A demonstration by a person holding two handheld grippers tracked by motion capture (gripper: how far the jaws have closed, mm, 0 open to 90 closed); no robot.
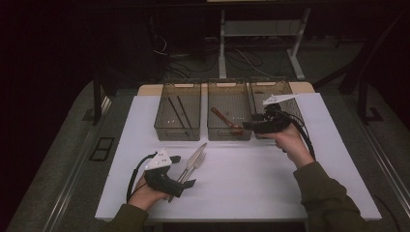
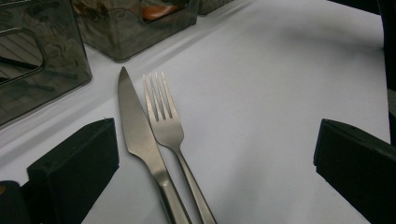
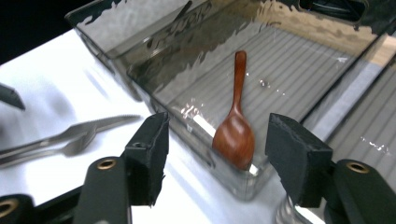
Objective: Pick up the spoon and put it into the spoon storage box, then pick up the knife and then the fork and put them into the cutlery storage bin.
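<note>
Right hand-held gripper (image 1: 247,125): jaws apart, nothing between the pads, raised at the near end of the middle bin (image 1: 229,96). Wooden spoon (image 3: 236,126): lies released inside that bin just ahead of the jaws, bowl against the near wall, handle pointing away toward the far end. The bin's clear near wall stands between the pads and the spoon's bowl. A third bin (image 1: 278,89) sits beneath and beyond this hand-held gripper and the hand (image 1: 290,140) that carries it.

Left hand-held gripper (image 1: 186,171): jaws spread wide, released, resting low over the white bench (image 1: 251,183). Table knife (image 2: 137,135) and fork (image 2: 163,123): lie side by side and touching on the bench, between the open jaws, blade tip and tines pointing away toward the bins; the knife is on the side of the jaw nearer the bins, the fork beside it. Neither pad touches them. Bare bench lies between the fork and the other jaw.

Left bin (image 1: 178,108): stands ahead of the left hand-held gripper, past the knife tip, holding two dark chopsticks (image 1: 178,112) laid lengthwise. The three bins stand in a row, close together, along the far edge of the bench.
</note>
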